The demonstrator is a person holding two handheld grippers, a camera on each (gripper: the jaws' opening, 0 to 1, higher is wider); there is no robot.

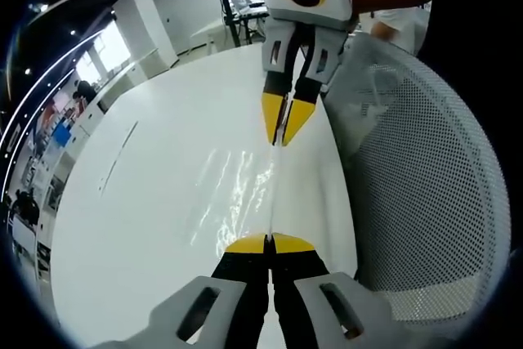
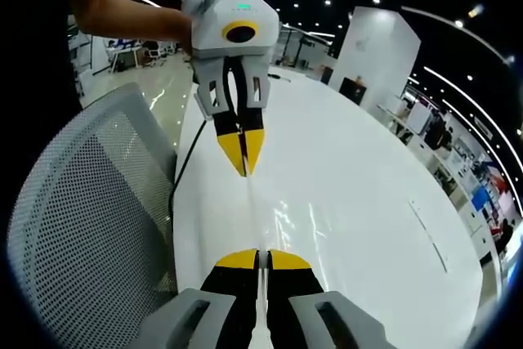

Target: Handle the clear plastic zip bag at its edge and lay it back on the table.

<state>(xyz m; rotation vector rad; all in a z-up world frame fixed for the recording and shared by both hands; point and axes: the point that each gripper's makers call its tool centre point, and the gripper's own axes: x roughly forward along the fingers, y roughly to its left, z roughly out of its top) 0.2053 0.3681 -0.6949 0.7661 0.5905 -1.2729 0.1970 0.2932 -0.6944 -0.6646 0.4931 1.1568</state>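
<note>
The clear, crinkled plastic zip bag (image 1: 237, 194) stretches taut between the two grippers above the glossy white oval surface (image 1: 139, 226) — its film catches wavy glints. The left gripper (image 1: 270, 243), with yellow-tipped black jaws, is clenched on one edge of the bag; the right gripper (image 2: 257, 259) pinches the opposite edge (image 2: 250, 202). A grey perforated mesh chair back (image 2: 82, 234) curves just beside the surface.

A grey mesh chair (image 1: 425, 202) is pushed up against the white table (image 1: 147, 226) edge; a black cable (image 2: 181, 171) (thin) is draped over that edge beside the chair.
</note>
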